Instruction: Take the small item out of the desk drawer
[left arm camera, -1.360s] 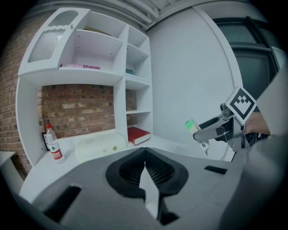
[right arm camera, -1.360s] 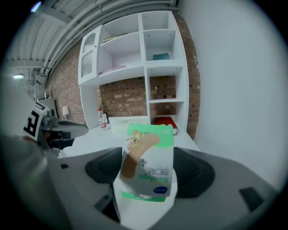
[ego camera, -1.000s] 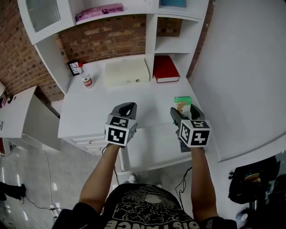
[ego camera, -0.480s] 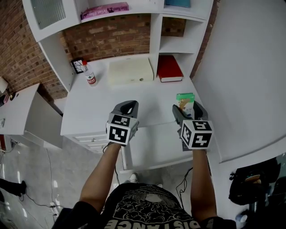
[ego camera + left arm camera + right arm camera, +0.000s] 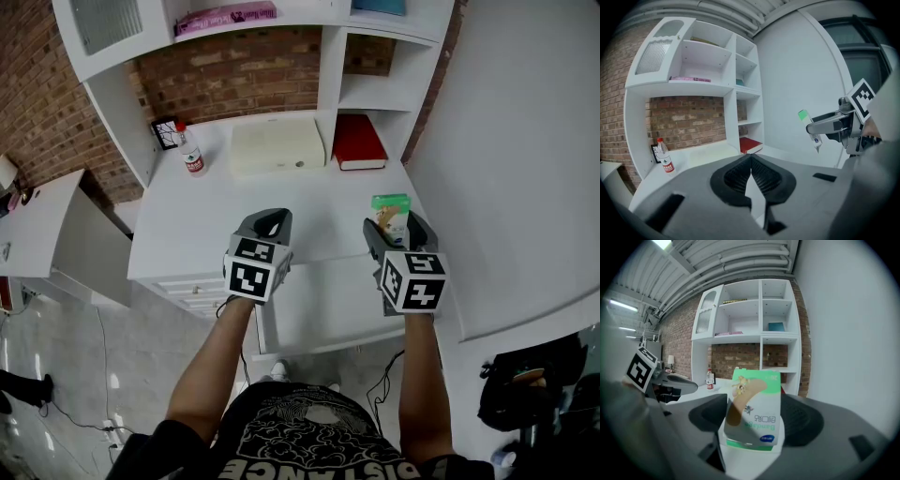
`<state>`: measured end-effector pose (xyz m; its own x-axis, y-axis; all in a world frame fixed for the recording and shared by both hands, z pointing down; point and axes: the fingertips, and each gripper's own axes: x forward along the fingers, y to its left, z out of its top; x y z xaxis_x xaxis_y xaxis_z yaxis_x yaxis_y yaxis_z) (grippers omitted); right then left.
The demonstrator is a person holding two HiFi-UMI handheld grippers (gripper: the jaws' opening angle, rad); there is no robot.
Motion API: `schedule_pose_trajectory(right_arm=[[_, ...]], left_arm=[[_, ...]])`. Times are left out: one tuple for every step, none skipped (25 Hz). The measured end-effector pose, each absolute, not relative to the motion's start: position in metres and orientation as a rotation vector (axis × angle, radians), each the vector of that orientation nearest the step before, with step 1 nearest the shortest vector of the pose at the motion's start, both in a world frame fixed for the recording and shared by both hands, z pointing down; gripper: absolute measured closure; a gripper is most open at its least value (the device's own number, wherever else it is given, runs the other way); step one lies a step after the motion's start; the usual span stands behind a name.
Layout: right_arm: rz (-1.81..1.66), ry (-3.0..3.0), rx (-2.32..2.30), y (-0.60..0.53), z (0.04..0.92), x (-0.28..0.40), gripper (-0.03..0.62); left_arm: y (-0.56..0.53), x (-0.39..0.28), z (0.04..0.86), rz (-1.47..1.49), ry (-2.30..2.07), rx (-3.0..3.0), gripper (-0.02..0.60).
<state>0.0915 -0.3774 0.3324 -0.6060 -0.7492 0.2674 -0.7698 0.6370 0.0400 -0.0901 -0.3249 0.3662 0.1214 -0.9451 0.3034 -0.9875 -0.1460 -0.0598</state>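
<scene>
Firmly, right claw point(image 5: 753, 426) pinches bandage box point(image 5: 755, 406); flat, glossy, rectangular cardboard.

Upper centre of the frame: a flat case point(image 5: 277, 145) lies at the back of the desk point(image 5: 206, 220), with a bottle point(image 5: 193, 159) to its left and a book point(image 5: 361, 142) to its right. Lower centre: the open drawer point(image 5: 323, 314) projects from the desk front. Right of centre: the bandage box point(image 5: 386, 203) sits between the right gripper point(image 5: 390, 223) jaws.
</scene>
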Motion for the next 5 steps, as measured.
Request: schedule_pose_trajectory(right_arm=[[0.115,-2.599,1.232,-0.3772,0.3326,0.0911,0.241],[0.115,-2.596,1.232,-0.3770,0.3328,0.0907,0.241],[0.115,-2.593,1.232,-0.3766,0.3330,0.0903,0.241],[0.115,-2.591,1.232,-0.3759,0.3333,0.0899,0.241],[0.115,-2.588,1.232,-0.3752,0.3336,0.0895,0.241]], left_arm=[[-0.3248,-0.0905,0.3658,0.405,-1.943,2.230,0.574],[-0.3246,-0.0911,0.3650,0.403,-1.944,2.231,0.574],[-0.3242,-0.0916,0.3644,0.401,-1.945,2.231,0.574],[-0.3238,-0.0921,0.3639,0.399,-1.945,2.231,0.574],[-0.3233,-0.0926,0.3634,0.397,-1.944,2.231,0.574]])
